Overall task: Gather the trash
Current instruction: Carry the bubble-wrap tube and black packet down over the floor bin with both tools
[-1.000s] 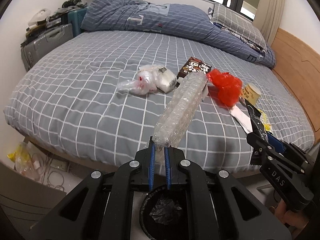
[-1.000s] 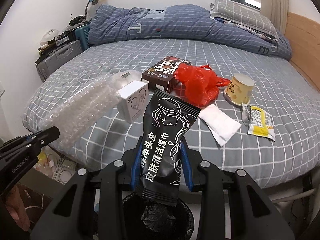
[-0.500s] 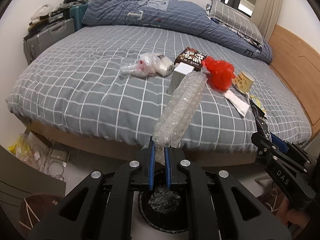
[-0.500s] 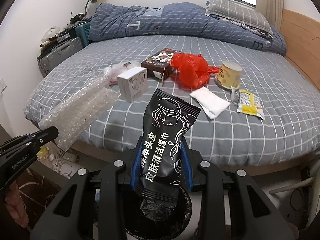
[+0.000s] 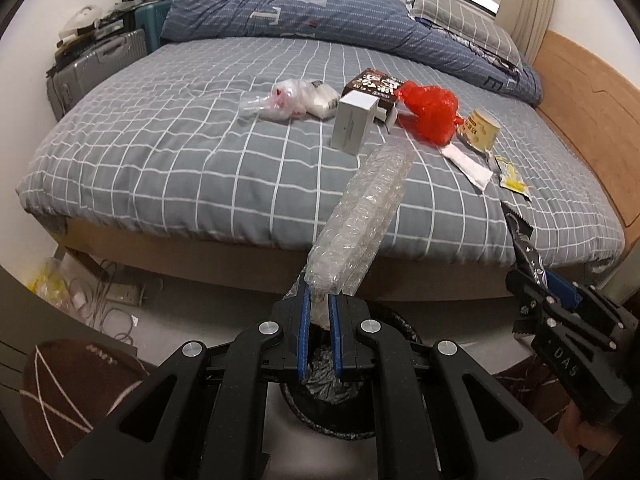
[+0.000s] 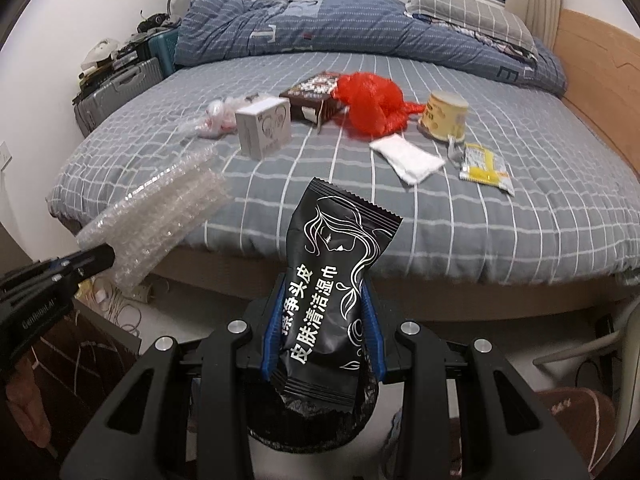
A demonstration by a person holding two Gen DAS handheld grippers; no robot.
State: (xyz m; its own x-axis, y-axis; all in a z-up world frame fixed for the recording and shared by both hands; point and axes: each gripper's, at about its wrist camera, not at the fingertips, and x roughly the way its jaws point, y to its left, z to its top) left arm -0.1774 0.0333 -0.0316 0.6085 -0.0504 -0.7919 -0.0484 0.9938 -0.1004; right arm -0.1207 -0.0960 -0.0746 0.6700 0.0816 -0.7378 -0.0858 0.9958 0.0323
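Bubble wrap (image 5: 360,224) clenched in left gripper (image 5: 319,312) jaws, black packet (image 6: 334,284) in right gripper (image 6: 320,320) jaws, over bin (image 5: 404,328).

Bed with loose trash on it, bin on the floor below.
Bed (image 5: 168,152) with grey checked sheet fills mid-frame; blue duvet (image 5: 288,12) and pillow (image 5: 460,16) bunched along the top. Centre to right: clear plastic bags (image 5: 288,98), white box (image 5: 354,122) upright, brown box (image 5: 374,88) just behind it, red bag (image 5: 430,112), paper cup (image 5: 478,132) on its side, white packet (image 5: 468,164), yellow wrapper (image 5: 512,174). Floor (image 5: 200,316), lower frame: black-lined bin (image 5: 340,412), cables (image 5: 104,300) lower left.
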